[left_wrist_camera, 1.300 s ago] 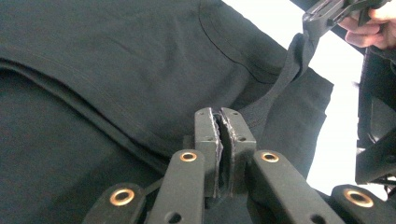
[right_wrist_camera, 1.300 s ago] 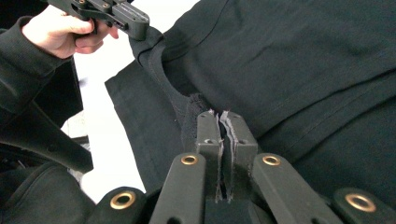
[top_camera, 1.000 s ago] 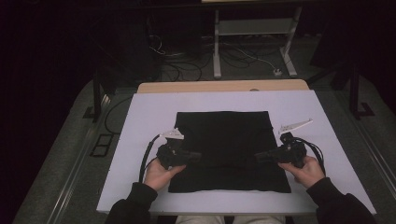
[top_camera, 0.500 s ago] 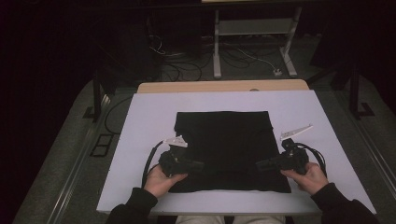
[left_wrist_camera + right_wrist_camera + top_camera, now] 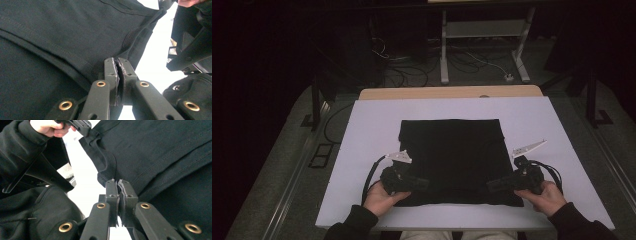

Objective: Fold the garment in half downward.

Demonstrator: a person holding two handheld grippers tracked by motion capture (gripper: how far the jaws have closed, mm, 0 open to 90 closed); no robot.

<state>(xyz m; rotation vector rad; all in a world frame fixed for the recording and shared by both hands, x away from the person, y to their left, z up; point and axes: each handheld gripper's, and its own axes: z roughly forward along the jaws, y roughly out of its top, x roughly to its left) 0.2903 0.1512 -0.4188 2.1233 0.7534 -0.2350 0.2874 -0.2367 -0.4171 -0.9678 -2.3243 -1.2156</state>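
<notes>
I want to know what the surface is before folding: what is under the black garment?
The black garment lies flat on a white table top, bare around it. Anything directly beneath the cloth is covered.

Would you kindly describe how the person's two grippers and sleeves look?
Both the left gripper and the right gripper are black, each with a black cable and a grey three-cornered plate. Their flat fingers carry brass-coloured rivets. The sleeves are black.
</notes>
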